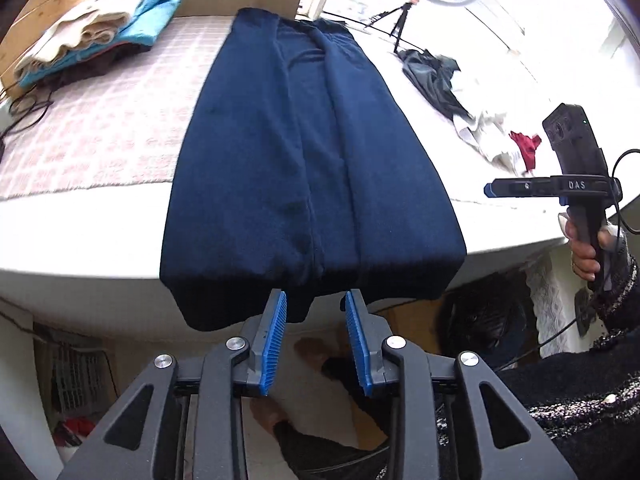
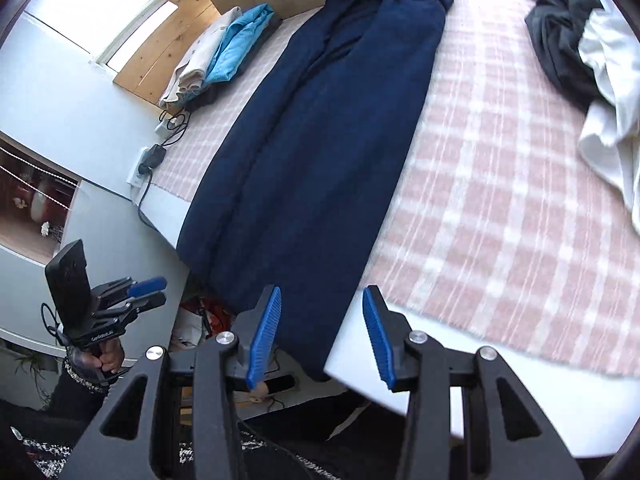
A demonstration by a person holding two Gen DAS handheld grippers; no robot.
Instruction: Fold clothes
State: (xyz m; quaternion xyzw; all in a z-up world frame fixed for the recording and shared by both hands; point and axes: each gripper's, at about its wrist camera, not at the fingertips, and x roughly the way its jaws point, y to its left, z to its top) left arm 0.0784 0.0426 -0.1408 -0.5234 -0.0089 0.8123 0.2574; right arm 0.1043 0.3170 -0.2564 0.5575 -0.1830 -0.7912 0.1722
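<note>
A long navy garment (image 1: 304, 152) lies folded lengthwise across the bed, its near end hanging over the mattress edge. My left gripper (image 1: 316, 300) is open just below that hanging hem; the blue pads flank a fold of cloth without pressing on it. In the right wrist view the same navy garment (image 2: 320, 140) runs away from me, and my right gripper (image 2: 323, 292) is open above its near right edge with nothing held. The right gripper (image 1: 489, 190) shows side-on at the far right, held in a hand. The left gripper (image 2: 160, 290) hovers off the bed's left corner.
A pink checked blanket (image 2: 500, 200) covers the bed. A stack of folded clothes (image 1: 100, 40) sits at the far left. A loose pile of grey, white and red clothes (image 1: 436, 76) lies at the right. A tripod (image 1: 400, 24) stands behind; a charger and cables (image 2: 154, 154) lie at the left edge.
</note>
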